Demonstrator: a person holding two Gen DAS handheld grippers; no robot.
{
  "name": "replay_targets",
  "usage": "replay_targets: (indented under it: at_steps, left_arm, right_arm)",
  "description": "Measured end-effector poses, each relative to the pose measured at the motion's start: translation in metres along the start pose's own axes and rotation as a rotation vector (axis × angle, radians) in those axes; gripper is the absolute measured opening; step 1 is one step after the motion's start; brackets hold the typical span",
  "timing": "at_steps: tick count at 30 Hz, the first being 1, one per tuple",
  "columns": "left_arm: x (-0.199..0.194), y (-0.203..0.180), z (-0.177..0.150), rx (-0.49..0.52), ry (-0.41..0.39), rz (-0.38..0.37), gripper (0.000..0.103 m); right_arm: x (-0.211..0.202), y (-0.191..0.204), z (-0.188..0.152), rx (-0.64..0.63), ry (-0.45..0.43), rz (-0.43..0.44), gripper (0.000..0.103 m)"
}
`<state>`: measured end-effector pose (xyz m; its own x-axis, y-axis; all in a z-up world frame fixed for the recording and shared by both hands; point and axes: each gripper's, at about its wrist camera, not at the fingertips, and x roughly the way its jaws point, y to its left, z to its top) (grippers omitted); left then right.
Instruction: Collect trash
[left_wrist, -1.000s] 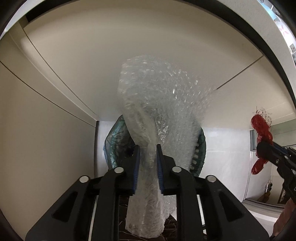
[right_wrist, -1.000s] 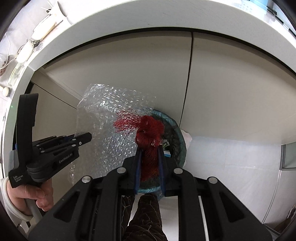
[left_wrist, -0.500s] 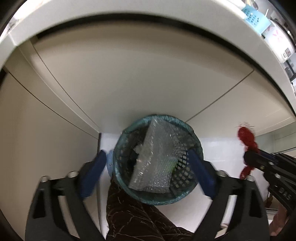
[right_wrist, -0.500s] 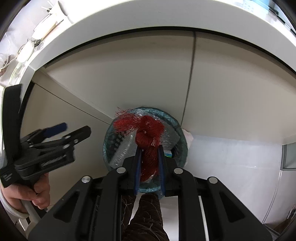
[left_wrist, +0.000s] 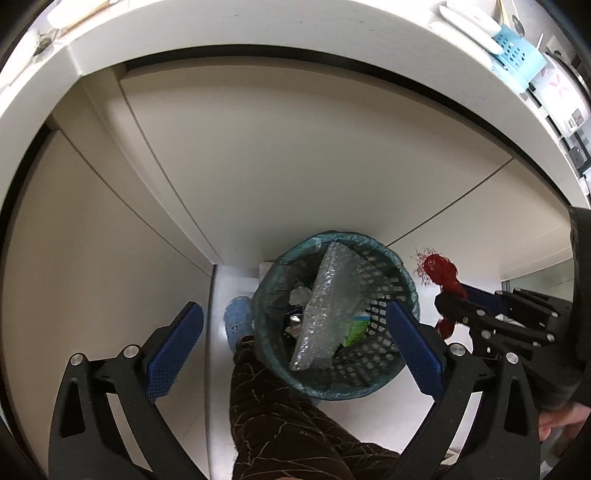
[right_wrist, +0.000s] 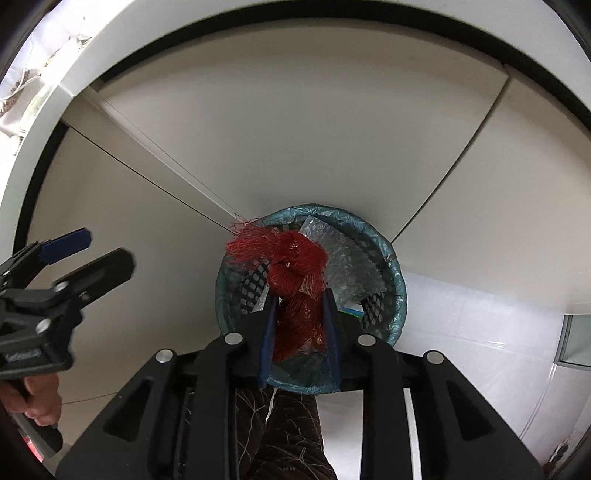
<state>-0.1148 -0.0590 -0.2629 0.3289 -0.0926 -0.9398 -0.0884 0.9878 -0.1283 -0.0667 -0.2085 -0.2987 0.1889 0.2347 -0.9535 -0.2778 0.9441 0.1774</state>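
Observation:
A black mesh waste bin with a teal liner stands on the floor against a cabinet; it also shows in the right wrist view. A sheet of bubble wrap lies inside it, also seen from the right, beside a green carton. My left gripper is open and empty above the bin. My right gripper is shut on a bunched red mesh net and holds it over the bin; the net also shows in the left wrist view.
Beige cabinet doors rise behind the bin under a white countertop edge. A blue basket sits on the counter. My leg in dark patterned trousers and a blue slipper are by the bin.
My left gripper opened and let go of the bubble wrap, which dropped into the bin. The left gripper then drew back upward. The right gripper moved over the bin with the net.

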Motion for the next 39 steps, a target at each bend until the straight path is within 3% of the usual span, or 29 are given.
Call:
replay_targets:
  at_steps: [11,16,19,26,29,34,39]
  left_arm:
    - [0.008,0.011,0.001,-0.026,0.029,0.021,0.097]
    - [0.01,0.008,0.003,-0.022,0.032,0.017,0.097]
    - [0.014,0.005,0.004,-0.019,0.039,0.023,0.097]
    - [0.001,-0.002,0.01,-0.019,0.035,0.013,0.097]
    - [-0.011,-0.008,0.015,-0.013,0.056,0.046,0.097]
    - [-0.051,-0.014,0.026,-0.016,0.011,-0.01,0.097]
    - [-0.101,-0.022,0.045,-0.009,-0.033,-0.013,0.097]
  right_arm:
    - [0.008,0.002,0.005,-0.006,0.003,-0.012,0.053]
    - [-0.002,-0.005,0.005,0.024,-0.034,-0.033,0.081]
    - [-0.013,-0.011,0.008,0.047,-0.038,-0.019,0.092]
    - [-0.052,-0.016,0.012,0.063,-0.074,-0.071,0.095]
    - [-0.078,-0.014,0.015,0.075,-0.106,-0.102,0.095]
    - [-0.128,-0.018,0.02,0.11,-0.15,-0.117,0.095]
    - [-0.18,-0.016,0.024,0.109,-0.2,-0.13,0.095]
